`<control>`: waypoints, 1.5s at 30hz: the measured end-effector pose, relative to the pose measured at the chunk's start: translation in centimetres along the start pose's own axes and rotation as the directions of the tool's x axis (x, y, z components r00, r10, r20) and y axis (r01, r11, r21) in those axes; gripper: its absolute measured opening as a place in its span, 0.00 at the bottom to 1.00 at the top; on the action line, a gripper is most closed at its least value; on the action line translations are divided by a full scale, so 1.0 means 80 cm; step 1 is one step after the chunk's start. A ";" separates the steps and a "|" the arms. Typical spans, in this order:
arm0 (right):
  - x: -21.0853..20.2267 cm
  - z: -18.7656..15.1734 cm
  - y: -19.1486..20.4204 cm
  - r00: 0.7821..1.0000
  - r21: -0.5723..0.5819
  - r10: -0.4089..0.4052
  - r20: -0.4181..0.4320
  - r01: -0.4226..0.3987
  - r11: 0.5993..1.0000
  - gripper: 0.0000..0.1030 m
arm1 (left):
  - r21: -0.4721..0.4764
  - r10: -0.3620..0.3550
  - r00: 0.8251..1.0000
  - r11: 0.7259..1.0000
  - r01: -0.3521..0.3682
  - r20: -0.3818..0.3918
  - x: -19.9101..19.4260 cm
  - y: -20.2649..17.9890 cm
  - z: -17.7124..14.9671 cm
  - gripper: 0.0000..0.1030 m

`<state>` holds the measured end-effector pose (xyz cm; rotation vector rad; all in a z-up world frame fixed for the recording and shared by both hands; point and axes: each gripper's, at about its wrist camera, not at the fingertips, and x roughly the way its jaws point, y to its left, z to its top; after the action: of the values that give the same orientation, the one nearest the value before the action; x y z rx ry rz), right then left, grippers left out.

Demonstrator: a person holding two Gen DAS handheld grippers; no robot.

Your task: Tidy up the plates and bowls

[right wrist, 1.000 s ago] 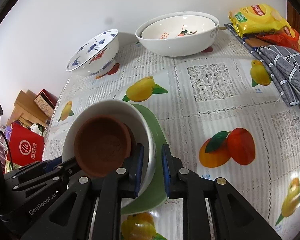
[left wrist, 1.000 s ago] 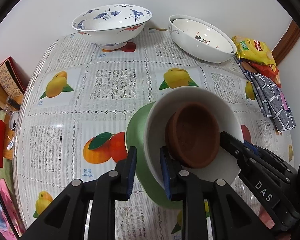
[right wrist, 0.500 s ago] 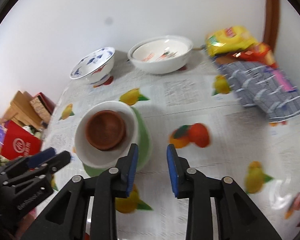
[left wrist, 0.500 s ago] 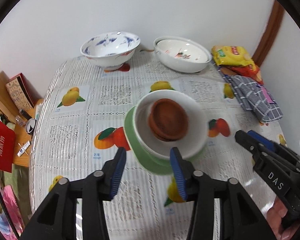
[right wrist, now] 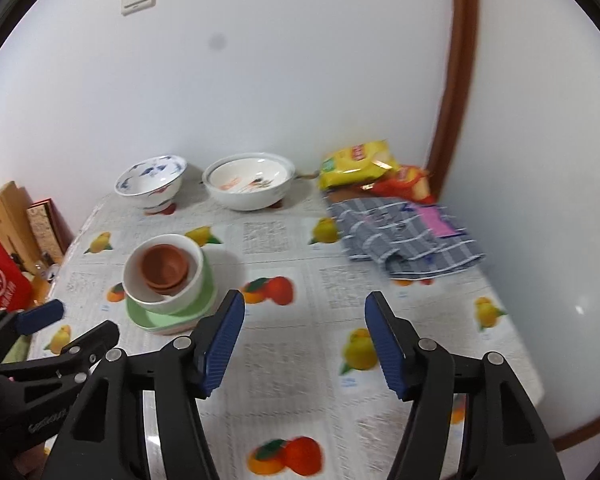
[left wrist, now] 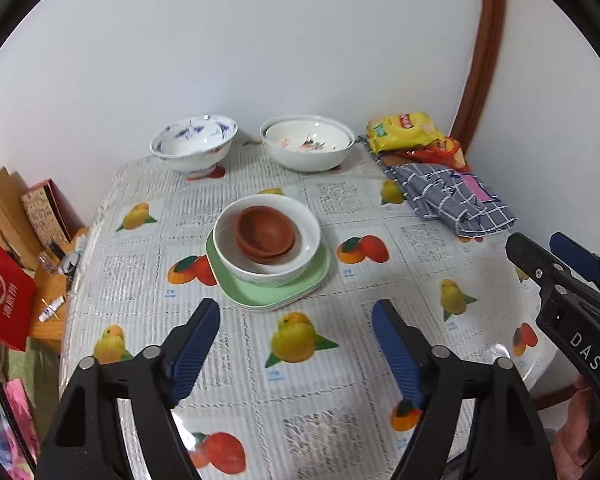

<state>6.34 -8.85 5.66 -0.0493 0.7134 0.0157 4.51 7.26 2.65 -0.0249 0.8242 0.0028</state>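
Two grippers, left (left wrist: 296,344) and right (right wrist: 305,342), held wide apart and empty short of the stack: brown bowls (left wrist: 265,232) nested in white bowl (left wrist: 267,240) on green plates (left wrist: 274,294), near blue-patterned bowl (left wrist: 194,142); likely heavy, brittle, slick-glazed, best gripped by the plates' rim.

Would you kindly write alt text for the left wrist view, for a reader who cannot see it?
A white bowl holding stacked brown dishes sits on green plates mid-table on a fruit-print tablecloth. The open left tool is in the foreground, the open right tool at right. Two large bowls, one blue-patterned and one white, stand by the wall.
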 end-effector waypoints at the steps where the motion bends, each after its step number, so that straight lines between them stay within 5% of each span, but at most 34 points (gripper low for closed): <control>1: -0.008 -0.002 -0.006 1.000 0.000 -0.002 0.004 0.002 1.000 0.60 | 0.008 0.012 1.000 1.000 -0.012 0.013 -0.007 -0.008 -0.002 0.78; 5: -0.026 -0.011 -0.025 0.999 0.033 0.036 -0.007 -0.035 0.999 0.64 | 0.017 0.018 0.999 1.000 -0.018 0.037 -0.026 -0.030 -0.013 0.82; 7: -0.033 -0.018 -0.029 0.999 0.024 0.045 -0.002 -0.045 0.999 0.79 | 0.021 0.019 0.999 1.000 -0.020 0.043 -0.032 -0.038 -0.018 0.83; 10: -0.043 -0.031 -0.037 0.998 0.015 0.060 0.006 -0.061 0.998 0.85 | 0.048 0.030 0.998 0.998 -0.032 0.049 -0.037 -0.050 -0.025 0.83; 24: -0.031 -0.054 -0.066 0.994 0.079 0.104 -0.028 -0.101 0.992 0.86 | 0.011 0.100 0.994 0.995 -0.100 0.043 -0.034 -0.045 -0.034 0.85; 45: -0.032 -0.061 -0.067 0.994 0.078 0.110 -0.029 -0.107 0.991 0.86 | 0.004 0.087 0.995 0.996 -0.087 0.045 -0.043 -0.050 -0.033 0.85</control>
<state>1.39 -14.41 3.83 0.0624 0.7491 0.0921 0.33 3.26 3.45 0.0167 0.7803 0.0831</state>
